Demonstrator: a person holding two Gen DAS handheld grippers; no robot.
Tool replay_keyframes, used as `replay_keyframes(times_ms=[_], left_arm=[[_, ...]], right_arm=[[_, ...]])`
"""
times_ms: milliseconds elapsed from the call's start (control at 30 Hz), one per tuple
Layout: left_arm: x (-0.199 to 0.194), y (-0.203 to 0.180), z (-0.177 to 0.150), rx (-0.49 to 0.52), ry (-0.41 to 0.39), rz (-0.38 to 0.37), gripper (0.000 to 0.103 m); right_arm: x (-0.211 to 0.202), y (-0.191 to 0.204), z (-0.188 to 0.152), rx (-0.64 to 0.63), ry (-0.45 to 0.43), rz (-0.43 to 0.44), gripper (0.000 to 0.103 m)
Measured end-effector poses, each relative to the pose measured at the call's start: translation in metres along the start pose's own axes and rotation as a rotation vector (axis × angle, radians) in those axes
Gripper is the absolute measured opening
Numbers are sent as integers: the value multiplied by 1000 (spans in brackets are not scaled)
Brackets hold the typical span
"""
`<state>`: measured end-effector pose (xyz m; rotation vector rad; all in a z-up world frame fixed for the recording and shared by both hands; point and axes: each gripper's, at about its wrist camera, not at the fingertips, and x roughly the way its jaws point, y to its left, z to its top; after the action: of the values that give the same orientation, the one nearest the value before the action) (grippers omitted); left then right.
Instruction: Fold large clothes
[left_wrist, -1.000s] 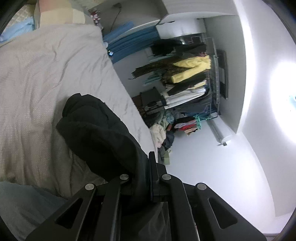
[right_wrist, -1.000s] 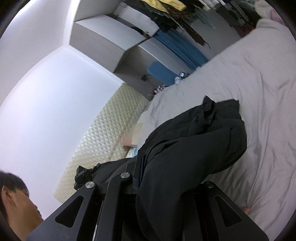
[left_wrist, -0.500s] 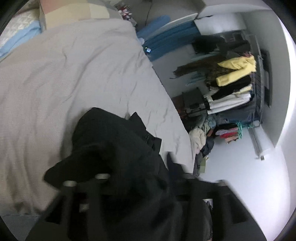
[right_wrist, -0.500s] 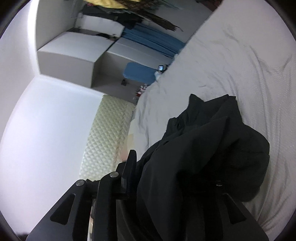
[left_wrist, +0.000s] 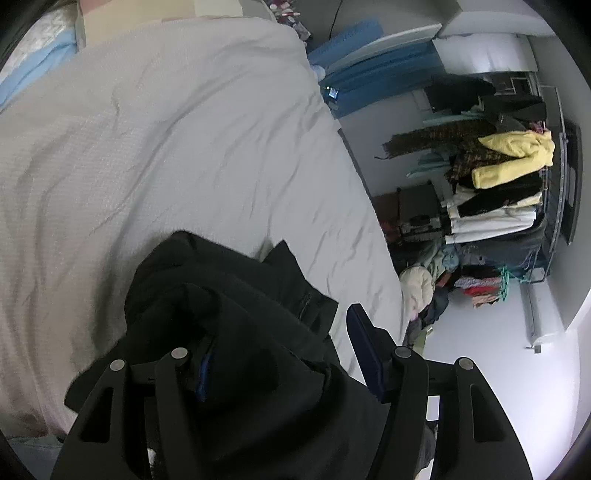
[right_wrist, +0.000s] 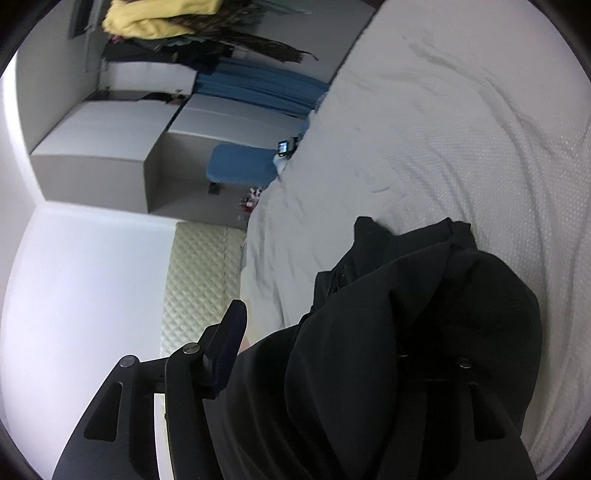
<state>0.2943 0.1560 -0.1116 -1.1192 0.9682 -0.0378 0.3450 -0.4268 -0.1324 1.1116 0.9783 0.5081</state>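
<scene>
A crumpled black garment (left_wrist: 229, 302) lies bunched on the grey bed cover (left_wrist: 147, 147). My left gripper (left_wrist: 280, 354) hangs over it with its jaws opening. Cloth fills the gap and covers the left finger, while the blue-padded right finger (left_wrist: 365, 354) stands free of it. In the right wrist view the same black garment (right_wrist: 424, 314) rests on the bed cover (right_wrist: 461, 129). My right gripper (right_wrist: 325, 354) is also opening; its left finger (right_wrist: 229, 343) is bare and apart, and the other finger is hidden under the cloth.
A loaded clothes rack (left_wrist: 498, 177) and a heap of clothes on the floor (left_wrist: 424, 288) stand past the bed's right edge. Pillows (left_wrist: 29, 74) lie at the head. A quilted headboard (right_wrist: 195, 288), a grey cabinet (right_wrist: 110, 140) and a small device (right_wrist: 284, 147) show beyond the bed.
Both grippers, which were clamped on the black garment, have swung toward the bed and spread their jaws. The garment has sunk onto the cover in a heap.
</scene>
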Motion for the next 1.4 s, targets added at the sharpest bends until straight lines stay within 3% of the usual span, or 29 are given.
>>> replay_keyframes(times_ms=[267,533,833,900,1033,1133,1233,1300,1400], left_arm=[[32,3,28,-8,-34,52,63],[103,-7,44,59,-26,192,63],[142,-12,52,109,-26,249,63],[137,-12,52,115,-20,235,63],[108,-12,51,129,-33,182,63],[67,-22,48,232,-102,183,63],[33,-35,38,343,-163,223,63],[17,-48,22,436,-196,243,63],[5,-65,-10,559,-243,213,63]], right_arm=[[28,-30,34,59,14,-17,55],[73,-66,63,87,58,-89,57],[95,-106,75,151,92,-53,58],[89,-103,74,137,101,-43,62],[59,-97,73,111,74,-57,82],[29,-84,68,75,25,-118,84],[-8,-53,57,-48,-54,-226,84],[-21,-29,46,-145,-95,-304,84],[-30,9,19,-301,-166,-382,84]])
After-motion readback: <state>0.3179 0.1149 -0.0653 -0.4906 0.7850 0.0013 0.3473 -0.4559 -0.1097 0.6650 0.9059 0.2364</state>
